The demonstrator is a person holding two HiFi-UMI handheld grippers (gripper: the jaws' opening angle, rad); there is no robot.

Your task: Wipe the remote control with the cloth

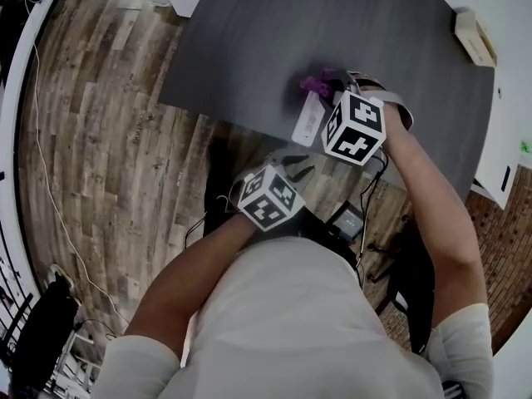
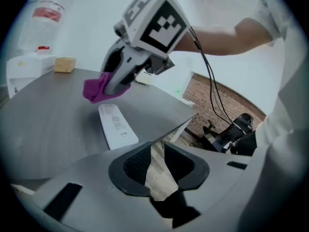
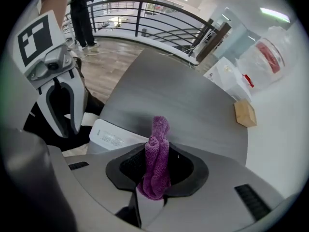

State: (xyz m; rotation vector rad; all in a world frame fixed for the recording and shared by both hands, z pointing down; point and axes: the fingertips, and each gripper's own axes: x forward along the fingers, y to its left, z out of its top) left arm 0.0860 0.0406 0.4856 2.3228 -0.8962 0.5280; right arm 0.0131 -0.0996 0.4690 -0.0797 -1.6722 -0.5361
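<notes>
The white remote control [image 1: 307, 120] lies on the dark grey table [image 1: 249, 48], close to its near edge. My right gripper [image 1: 332, 86] is shut on a purple cloth [image 3: 155, 163], which hangs bunched from its jaws just above the remote's [image 3: 112, 138] far end. From the left gripper view the cloth [image 2: 96, 90] hovers over the top of the remote [image 2: 117, 126]. My left gripper [image 2: 157, 166] hangs off the table's near edge, over the floor. Its jaws stand close together with a narrow gap and nothing between them.
A small tan box [image 1: 475, 37] sits at the table's far right corner, with a white case and a clear plastic bag [image 3: 264, 57] beside it. Wood floor [image 1: 100, 140], cables and black gear [image 1: 345, 219] lie below the near edge.
</notes>
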